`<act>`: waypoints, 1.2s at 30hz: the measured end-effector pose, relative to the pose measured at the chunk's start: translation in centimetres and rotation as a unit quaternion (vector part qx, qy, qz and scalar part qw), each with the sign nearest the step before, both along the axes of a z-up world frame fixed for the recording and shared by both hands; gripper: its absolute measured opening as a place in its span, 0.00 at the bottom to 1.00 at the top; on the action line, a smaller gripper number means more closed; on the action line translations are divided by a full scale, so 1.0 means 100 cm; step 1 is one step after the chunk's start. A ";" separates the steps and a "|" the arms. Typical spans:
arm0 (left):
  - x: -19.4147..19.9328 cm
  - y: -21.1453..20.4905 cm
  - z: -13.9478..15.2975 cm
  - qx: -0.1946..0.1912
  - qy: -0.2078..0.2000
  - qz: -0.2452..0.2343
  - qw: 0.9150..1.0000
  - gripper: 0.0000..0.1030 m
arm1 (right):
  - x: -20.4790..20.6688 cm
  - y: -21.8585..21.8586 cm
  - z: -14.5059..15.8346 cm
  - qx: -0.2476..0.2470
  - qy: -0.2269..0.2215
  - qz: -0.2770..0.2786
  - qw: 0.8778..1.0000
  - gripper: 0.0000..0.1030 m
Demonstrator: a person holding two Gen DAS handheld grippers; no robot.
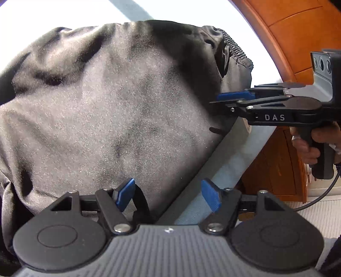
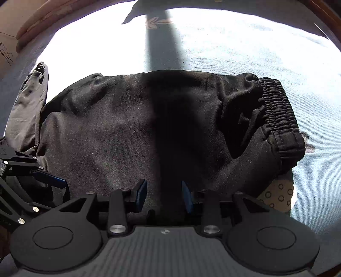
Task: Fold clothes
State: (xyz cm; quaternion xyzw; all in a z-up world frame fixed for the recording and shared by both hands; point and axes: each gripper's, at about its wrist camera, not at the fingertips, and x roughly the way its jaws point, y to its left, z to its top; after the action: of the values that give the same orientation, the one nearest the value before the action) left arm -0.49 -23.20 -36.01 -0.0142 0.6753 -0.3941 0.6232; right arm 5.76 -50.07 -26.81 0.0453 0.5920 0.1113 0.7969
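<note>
A black garment with a gathered elastic waistband lies crumpled on a pale blue sheet. My left gripper is open at the garment's near edge: its left pad hovers over the cloth beside a black loop, its right pad over bare sheet, and nothing is pinched. The left gripper also shows at the left in the right wrist view. My right gripper points down over the garment's shadowed middle, its pads a small gap apart, with dark cloth seen through the gap. Seen from the side, the right gripper has its tips at the cloth's right edge.
Orange-brown wooden furniture curves around the bed's right side, with pale floor beyond. A hand holds the right gripper's handle, and a cable trails below it. A ring-patterned patch peeks out beside the garment. A cushion lies at the far left.
</note>
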 end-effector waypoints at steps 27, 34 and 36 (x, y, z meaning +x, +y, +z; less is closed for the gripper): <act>0.040 0.042 0.014 0.096 -0.185 0.122 0.970 0.76 | 0.048 0.051 0.002 0.009 -0.066 0.077 0.995 0.40; 0.043 0.076 0.027 0.016 -0.219 0.088 0.972 0.76 | 0.032 0.075 0.012 -0.022 -0.084 -0.002 0.996 0.40; 0.042 0.089 0.034 -0.024 -0.237 0.073 0.969 0.76 | 0.029 0.091 0.021 -0.030 -0.100 -0.027 0.994 0.40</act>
State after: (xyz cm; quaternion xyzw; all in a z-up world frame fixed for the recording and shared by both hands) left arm 3.73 -14.33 -32.57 0.0153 0.4957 -0.3563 0.7919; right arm 8.65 -40.94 -24.68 0.0261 0.5108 0.0757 0.8560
